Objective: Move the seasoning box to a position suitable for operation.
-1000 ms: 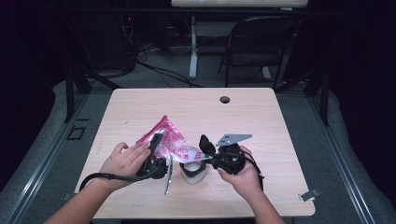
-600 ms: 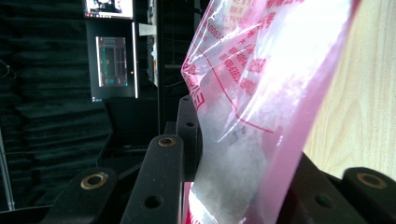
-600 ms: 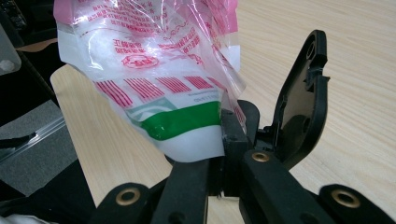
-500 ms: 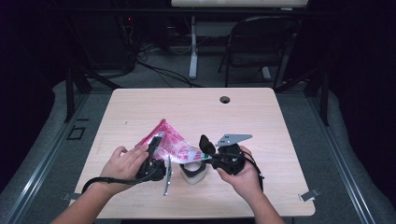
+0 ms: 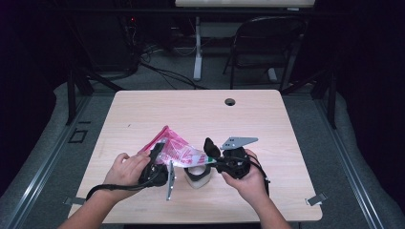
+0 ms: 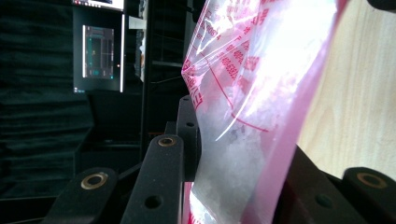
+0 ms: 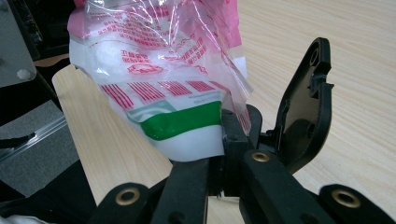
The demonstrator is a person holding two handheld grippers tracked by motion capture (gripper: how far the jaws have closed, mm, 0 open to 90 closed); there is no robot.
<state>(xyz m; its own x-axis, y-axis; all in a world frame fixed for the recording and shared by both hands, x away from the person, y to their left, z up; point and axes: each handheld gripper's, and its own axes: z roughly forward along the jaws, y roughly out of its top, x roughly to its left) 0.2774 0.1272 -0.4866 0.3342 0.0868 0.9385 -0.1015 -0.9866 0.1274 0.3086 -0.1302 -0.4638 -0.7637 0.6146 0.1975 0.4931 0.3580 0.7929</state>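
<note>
A clear plastic bag [image 5: 179,151] with pink-red print hangs stretched between the two grippers, just above the table [image 5: 143,114]. My left gripper [image 5: 160,151] is shut on the bag's left end. In the left gripper view the bag [image 6: 247,116] fills the gap between the jaws of that gripper [image 6: 238,158]. My right gripper [image 5: 209,151] is shut on the bag's right edge. In the right gripper view the bag [image 7: 168,74], with a green strip, is pinched at the right gripper [image 7: 229,128]. White granular stuff shows inside the bag.
A small white and black object [image 5: 197,175] rests on the table under the bag, between the hands. A round cable hole [image 5: 230,102] lies near the table's far edge. A chair [image 5: 267,43] and a desk leg [image 5: 197,47] stand beyond the table.
The bag's raised corner sits slightly lower than a second ago. Both hands keep about the same place, with the same grips.
</note>
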